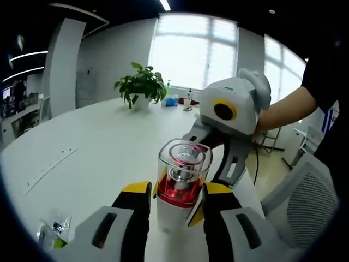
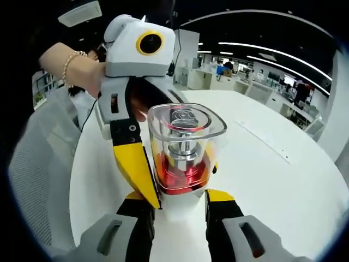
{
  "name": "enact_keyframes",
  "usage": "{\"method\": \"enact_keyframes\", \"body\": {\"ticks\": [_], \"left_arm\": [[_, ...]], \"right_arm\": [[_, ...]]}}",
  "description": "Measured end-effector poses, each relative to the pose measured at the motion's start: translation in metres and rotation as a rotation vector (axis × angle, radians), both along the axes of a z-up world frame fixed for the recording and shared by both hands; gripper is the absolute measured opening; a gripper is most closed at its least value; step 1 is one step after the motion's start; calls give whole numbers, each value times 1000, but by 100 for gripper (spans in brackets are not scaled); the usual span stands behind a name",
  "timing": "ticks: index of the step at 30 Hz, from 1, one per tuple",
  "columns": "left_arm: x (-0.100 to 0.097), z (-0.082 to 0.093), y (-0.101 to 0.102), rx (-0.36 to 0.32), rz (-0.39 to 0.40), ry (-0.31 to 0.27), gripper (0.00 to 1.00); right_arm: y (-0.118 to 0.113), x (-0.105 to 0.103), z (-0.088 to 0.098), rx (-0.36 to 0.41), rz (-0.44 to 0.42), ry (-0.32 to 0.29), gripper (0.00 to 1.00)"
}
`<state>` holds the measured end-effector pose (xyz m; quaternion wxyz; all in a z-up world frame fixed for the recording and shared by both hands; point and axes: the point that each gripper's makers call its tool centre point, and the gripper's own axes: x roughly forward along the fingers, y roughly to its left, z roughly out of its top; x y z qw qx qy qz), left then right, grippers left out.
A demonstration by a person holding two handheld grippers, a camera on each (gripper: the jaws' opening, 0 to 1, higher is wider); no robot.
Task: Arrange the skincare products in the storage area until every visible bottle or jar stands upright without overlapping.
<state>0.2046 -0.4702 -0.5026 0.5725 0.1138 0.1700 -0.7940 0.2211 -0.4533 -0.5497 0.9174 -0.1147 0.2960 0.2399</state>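
Left tongs [image 1: 179, 203] clamped on the bottle [image 1: 181, 183]: yellow pads touch its lower body on both sides, bottle upright between the jaws. Right tongs [image 2: 180, 203] sit at the same bottle [image 2: 184, 158] from the opposite side; their own yellow tips are at its white base, but I can't tell whether they press it or just flank it.

Bottle: clear square cap, silver pump inside, red lower section, white base. It stands on or just above the white table [image 1: 103, 147]; contact point hidden by the jaws.

In the right gripper view, the left tongs [image 2: 133, 158] come in from the left, one yellow jaw laid along the bottle's left side, touching. In the left gripper view, the right tongs [image 1: 218, 158] come in from the right, dark jaws just behind the bottle, a hand [image 1: 256, 90] on the body.

Room to move:
- Ahead and left of the left tongs: wide bare tabletop, well open.
- Table edge runs close on the right of the left tongs; a mesh chair [image 1: 305, 202] beyond it.
- Far ahead: potted plant [image 1: 140, 87] and small bottles [image 1: 180, 101] near the window, well apart from the work.
- Near left of the left tongs, low: small plastic packet [image 1: 54, 229] on the table.
- Right of the right tongs: bare tabletop out to the curved edge.
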Motion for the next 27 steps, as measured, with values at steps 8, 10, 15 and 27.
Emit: {"method": "enact_keyframes", "body": {"ticks": [8, 10, 15, 27], "left_arm": [[5, -4, 16, 48, 50, -3, 45], [9, -6, 20, 59, 66, -7, 51], [19, -3, 38, 71, 131, 16, 56], [26, 10, 84, 58, 286, 88, 63]], "right_arm": [[-4, -7, 1, -19, -37, 9, 40], [-5, -9, 2, -15, -44, 8, 40], [-10, -12, 4, -2, -94, -3, 49], [0, -33, 20, 53, -178, -41, 67]]}}
